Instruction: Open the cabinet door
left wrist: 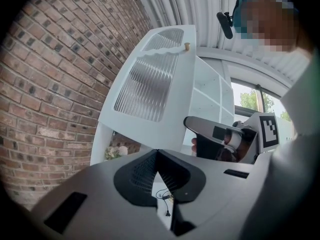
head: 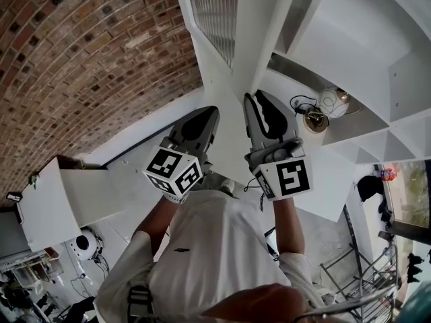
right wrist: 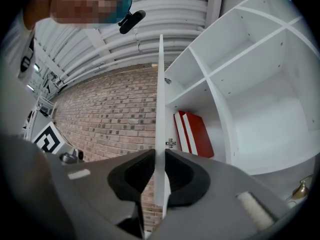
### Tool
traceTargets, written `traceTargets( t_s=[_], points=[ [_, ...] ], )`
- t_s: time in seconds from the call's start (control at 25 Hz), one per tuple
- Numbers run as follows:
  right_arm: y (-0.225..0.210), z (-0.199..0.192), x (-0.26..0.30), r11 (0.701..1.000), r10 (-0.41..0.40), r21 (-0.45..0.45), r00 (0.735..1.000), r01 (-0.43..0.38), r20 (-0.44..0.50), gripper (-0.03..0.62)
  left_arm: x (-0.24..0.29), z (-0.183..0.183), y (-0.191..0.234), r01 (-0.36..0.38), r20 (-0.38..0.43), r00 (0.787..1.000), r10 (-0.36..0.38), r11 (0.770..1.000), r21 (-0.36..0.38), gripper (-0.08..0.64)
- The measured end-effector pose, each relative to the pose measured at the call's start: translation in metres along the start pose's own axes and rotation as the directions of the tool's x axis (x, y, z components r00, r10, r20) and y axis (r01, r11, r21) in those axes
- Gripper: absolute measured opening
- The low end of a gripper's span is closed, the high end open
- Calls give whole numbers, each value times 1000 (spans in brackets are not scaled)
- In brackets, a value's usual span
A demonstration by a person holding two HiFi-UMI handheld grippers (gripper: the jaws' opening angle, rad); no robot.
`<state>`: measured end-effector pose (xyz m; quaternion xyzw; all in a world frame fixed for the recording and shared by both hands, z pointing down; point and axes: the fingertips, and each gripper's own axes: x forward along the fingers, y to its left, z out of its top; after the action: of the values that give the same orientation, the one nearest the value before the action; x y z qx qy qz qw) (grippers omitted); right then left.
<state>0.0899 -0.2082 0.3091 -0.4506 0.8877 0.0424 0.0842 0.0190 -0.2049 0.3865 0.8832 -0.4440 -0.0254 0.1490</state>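
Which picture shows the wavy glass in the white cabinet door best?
The left gripper view: the ribbed glass panel of the white cabinet door faces it, whole. The head view catches only a slice. The right gripper view sees the door edge-on, no glass.

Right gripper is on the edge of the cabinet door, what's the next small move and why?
Probably swing the cabinet door a little further away from the shelves with the right gripper, without loosening the grip. Its jaws are clamped on the door's free edge, and the door stands off the open compartments but looks only partly open. The left gripper is shut and empty.
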Motion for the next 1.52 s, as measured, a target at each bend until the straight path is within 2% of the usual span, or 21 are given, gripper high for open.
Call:
traceTargets(
  t_s=[0.36, 0.68, 1.2, 1.52],
  points=[
    [30, 0, 3, 998, 55, -11, 998, -55, 6, 74, -13, -4, 10, -23, -1, 1000, 23, 1000, -6, 9],
    [61, -1, 11, 993, 117, -4, 993, -117, 9, 78, -40, 0, 22, -75, 28, 997, 75, 997, -15, 9],
    [117, -4, 31, 975, 220, -25, 975, -220, -15, 83, -95, 10, 47, -172, 86, 981, 175, 984, -36, 9],
    [137, -6, 40, 969, 239, -53, 971, -240, -34, 83, -119, 9, 66, -206, 96, 972, 212, 976, -69, 9]
  ],
)
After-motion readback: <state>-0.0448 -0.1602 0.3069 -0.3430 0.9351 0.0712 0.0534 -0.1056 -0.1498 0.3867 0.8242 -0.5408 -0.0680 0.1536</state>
